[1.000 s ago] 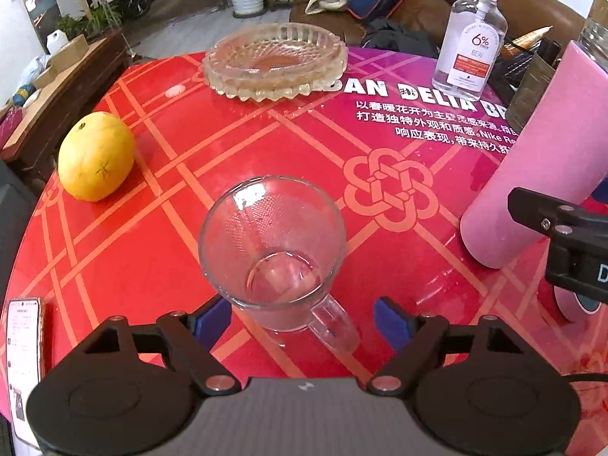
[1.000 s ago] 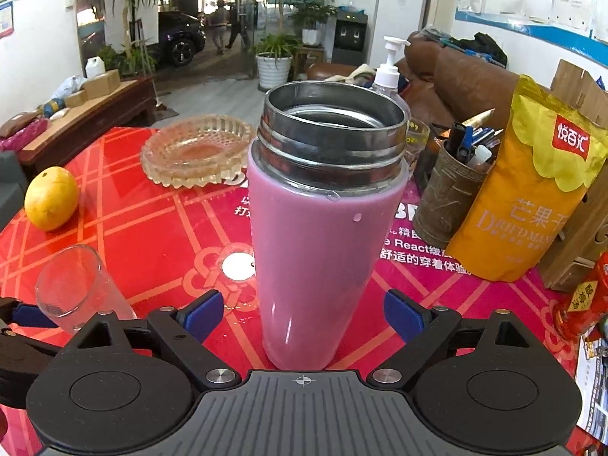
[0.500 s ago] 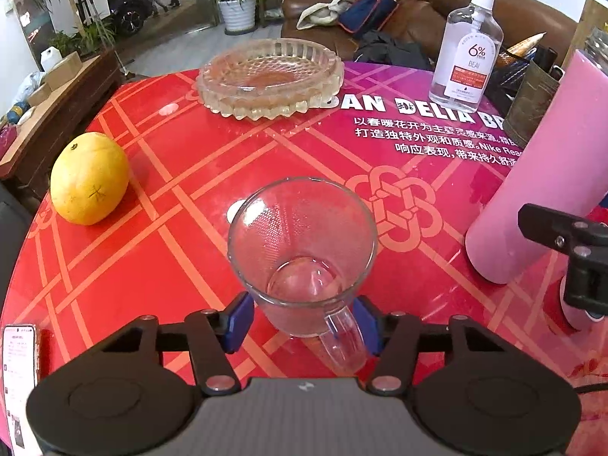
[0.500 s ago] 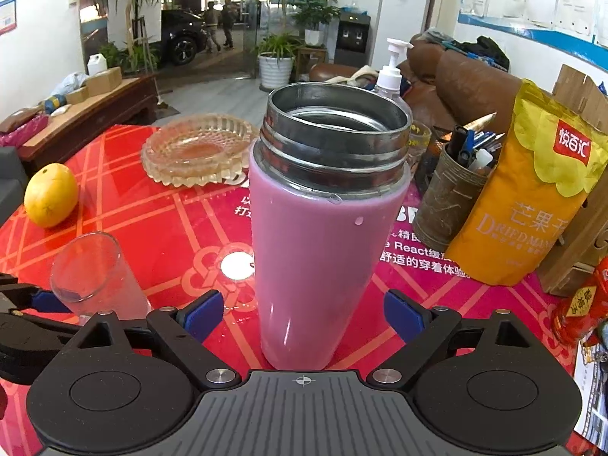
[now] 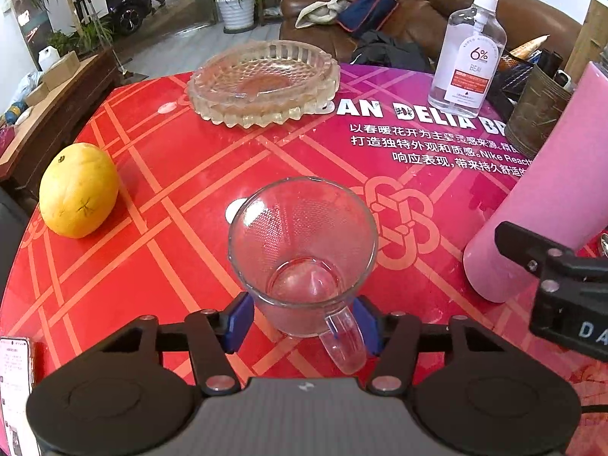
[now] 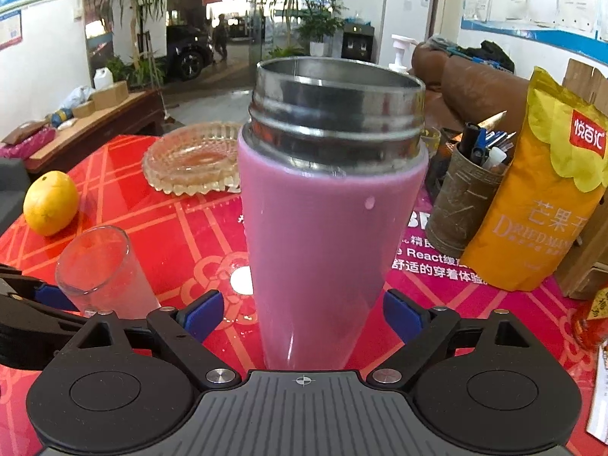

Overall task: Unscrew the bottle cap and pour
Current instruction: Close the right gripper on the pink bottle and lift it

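Note:
A clear glass mug [image 5: 302, 254] stands on the red table, its handle toward me. My left gripper [image 5: 302, 321] is shut on the mug's lower body, blue pads [image 5: 237, 319] against both sides. The mug also shows in the right wrist view [image 6: 100, 269], with the left gripper's finger beside it. A pink bottle [image 6: 326, 209] with an open steel mouth and no cap stands upright between the fingers of my right gripper [image 6: 304, 313]. That gripper is open, its pads [image 6: 399, 313] apart from the bottle. The bottle shows at the left wrist view's right edge [image 5: 551, 205].
A crystal ashtray [image 5: 264, 81] sits at the back, an orange [image 5: 78, 190] at the left, a phone [image 5: 13, 391] at the near left edge. A pump bottle [image 5: 469, 57], a pen holder [image 6: 461, 205] and a yellow snack bag [image 6: 543, 197] stand right of the pink bottle.
My left gripper has moved forward around the mug and closed on it. My right gripper has come slightly closer to the pink bottle and stays open.

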The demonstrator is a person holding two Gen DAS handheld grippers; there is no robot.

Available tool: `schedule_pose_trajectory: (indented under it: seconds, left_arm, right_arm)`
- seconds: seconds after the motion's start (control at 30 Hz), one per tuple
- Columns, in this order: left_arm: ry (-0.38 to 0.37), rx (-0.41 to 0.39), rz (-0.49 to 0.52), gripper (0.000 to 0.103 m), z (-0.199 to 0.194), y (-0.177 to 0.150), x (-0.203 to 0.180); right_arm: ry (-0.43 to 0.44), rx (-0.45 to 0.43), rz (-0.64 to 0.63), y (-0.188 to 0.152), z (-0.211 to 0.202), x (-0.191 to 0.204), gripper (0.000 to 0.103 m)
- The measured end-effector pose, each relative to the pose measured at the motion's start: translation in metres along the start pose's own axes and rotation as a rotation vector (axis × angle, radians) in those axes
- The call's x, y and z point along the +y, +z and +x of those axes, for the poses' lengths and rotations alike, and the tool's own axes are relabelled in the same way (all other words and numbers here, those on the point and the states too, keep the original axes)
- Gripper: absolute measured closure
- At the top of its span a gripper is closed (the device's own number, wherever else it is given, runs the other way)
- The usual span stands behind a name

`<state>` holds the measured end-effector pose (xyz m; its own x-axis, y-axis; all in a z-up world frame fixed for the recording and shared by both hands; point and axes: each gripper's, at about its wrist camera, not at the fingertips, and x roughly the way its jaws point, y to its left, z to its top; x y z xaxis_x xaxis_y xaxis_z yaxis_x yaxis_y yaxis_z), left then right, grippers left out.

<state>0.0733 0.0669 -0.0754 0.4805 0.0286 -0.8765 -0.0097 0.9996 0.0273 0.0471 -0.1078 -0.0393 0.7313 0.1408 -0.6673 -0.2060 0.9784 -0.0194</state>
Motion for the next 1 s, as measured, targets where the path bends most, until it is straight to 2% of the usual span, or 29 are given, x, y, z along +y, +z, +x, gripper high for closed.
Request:
schedule_pose_trajectory:
  seconds: [0.13, 0.3, 1.0]
  left_arm:
    - [0.000, 0.007, -0.002, 0.043, 0.001, 0.001, 0.000]
    - [0.012, 0.011, 0.008, 0.042, 0.002, 0.002, -0.003]
    - [0.025, 0.040, -0.009, 0.039, 0.001, -0.002, -0.009]
  right_arm:
    - [0.004, -0.030, 0.027, -0.008, 0.005, -0.003, 0.013]
    - [0.014, -0.044, 0.059, -0.016, 0.006, -0.010, 0.027]
    - [0.015, -0.043, 0.031, -0.020, 0.008, -0.010, 0.028]
